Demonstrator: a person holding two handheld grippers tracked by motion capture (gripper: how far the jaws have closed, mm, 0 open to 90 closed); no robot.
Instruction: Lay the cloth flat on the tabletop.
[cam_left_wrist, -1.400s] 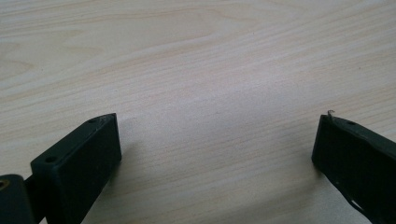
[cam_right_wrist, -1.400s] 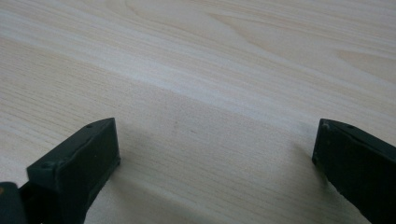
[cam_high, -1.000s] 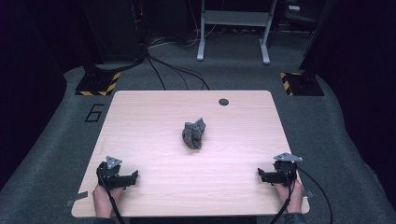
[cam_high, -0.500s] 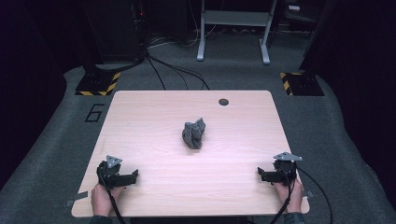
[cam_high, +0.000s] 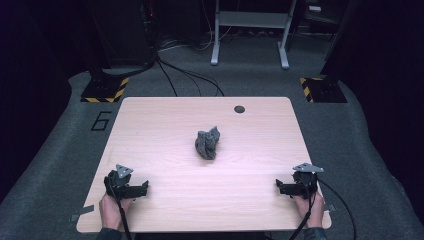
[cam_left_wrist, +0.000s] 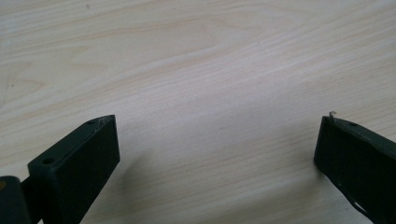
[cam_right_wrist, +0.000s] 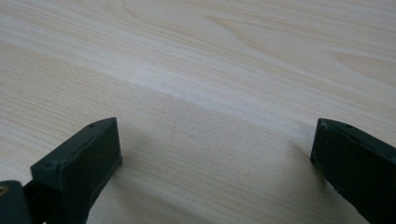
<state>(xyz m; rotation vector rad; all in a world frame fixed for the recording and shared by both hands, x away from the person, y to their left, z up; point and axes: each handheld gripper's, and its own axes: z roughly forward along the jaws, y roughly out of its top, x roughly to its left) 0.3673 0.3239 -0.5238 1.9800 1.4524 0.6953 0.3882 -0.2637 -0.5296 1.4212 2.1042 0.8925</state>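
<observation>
While the crumpled grey cloth (cam_high: 207, 143) is lying mid-tabletop (cam_high: 160, 125), the left gripper (cam_high: 134, 188) and right gripper (cam_high: 286, 188) are resting at the near corners, jaws apart, nothing standing between; a dark grommet (cam_high: 239, 109) is sitting far right.

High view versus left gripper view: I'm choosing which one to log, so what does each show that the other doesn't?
The high view alone takes in the crumpled dark grey cloth at the middle of the light wooden table, the right gripper, both hands, and the grey carpeted floor. The left gripper view alone gives a close look at the wood grain between its two black jaws, which stand wide apart with nothing between them. Both show the left gripper and the tabletop.
</observation>
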